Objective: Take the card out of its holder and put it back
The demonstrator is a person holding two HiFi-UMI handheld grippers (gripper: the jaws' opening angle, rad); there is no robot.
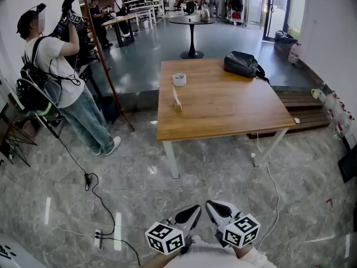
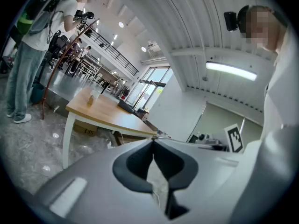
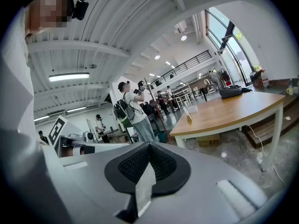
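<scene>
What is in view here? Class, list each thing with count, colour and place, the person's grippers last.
table: 1, light wood, white legs, centre of floor
card in its holder: 1, pale, wooden holder, table's left part
tape roll: 1, white, on table beyond the card
bag: 1, black, table's far right corner
round table: 1, black, far background
bystander: 1, white shirt, left of table
power strip: 1, white, floor, lower left
left gripper: 1, grey, bottom of head view, shut, empty
right gripper: 1, grey, beside it, shut, empty
</scene>
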